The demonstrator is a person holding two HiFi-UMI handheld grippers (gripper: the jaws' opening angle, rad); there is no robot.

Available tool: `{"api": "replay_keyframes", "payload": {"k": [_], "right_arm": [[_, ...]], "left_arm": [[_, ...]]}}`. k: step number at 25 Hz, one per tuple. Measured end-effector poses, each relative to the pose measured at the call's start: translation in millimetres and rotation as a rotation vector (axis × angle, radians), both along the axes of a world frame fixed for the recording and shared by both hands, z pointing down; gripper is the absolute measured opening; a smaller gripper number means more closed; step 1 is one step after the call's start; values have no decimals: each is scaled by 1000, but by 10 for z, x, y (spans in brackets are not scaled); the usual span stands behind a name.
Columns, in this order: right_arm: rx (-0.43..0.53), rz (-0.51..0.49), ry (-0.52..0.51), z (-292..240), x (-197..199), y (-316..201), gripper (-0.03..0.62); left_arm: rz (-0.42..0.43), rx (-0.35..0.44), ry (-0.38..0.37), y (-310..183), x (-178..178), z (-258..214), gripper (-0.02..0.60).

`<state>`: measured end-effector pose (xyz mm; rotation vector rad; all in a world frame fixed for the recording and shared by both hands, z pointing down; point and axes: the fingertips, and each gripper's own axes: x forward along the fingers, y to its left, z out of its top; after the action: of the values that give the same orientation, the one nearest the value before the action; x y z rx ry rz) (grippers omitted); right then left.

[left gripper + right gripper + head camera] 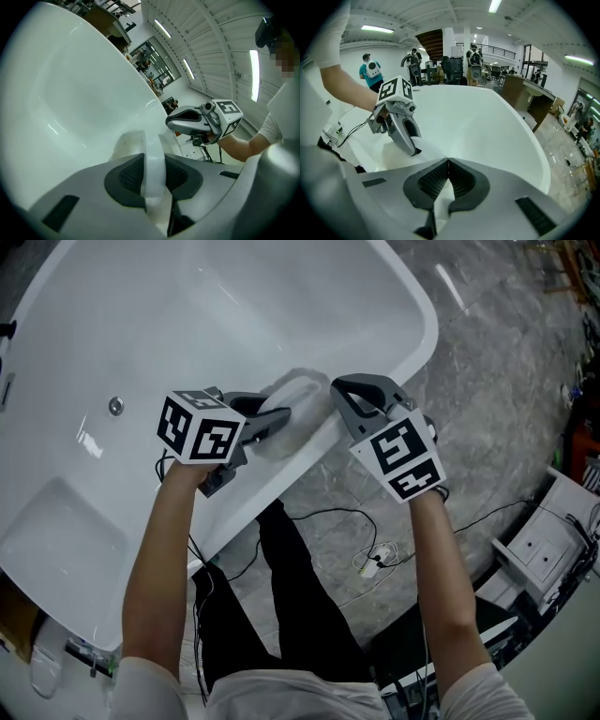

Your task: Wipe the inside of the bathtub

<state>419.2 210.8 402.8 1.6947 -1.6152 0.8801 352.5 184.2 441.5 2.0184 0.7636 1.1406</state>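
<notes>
From the head view, the white bathtub [234, 315] stands on a grey marbled floor [497, 427], with cables [328, 517] trailing beside it. My left gripper [281, 416] and right gripper [342, 388] meet at the bathtub's near rim, where the white cloth [298, 395] lies.

In my left gripper view, the jaws are clamped on the cloth, against the bathtub's glossy inner wall.

In my right gripper view, the jaws are pressed together on a fold of the cloth. Beyond the bathtub is a bright hall with people [372, 70] standing in it.
</notes>
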Motion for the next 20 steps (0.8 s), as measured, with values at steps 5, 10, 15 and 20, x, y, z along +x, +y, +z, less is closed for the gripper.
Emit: {"api": "replay_keyframes", "payload": {"k": [5,10,15,20], "right_arm": [[15,33,45,-67,270,95,20],[27,80,87,-123,608,164,20],[31,120,113,-116,801,236,20],[58,175,151,-168,952,312,20]], "left_arm": [[19,-32,29,85,282,-21,98],[24,-78,64,176,661,0,98],[13,-106,88,253,997,-5,98],[13,-108,111,344,1253,-1,98]]}}
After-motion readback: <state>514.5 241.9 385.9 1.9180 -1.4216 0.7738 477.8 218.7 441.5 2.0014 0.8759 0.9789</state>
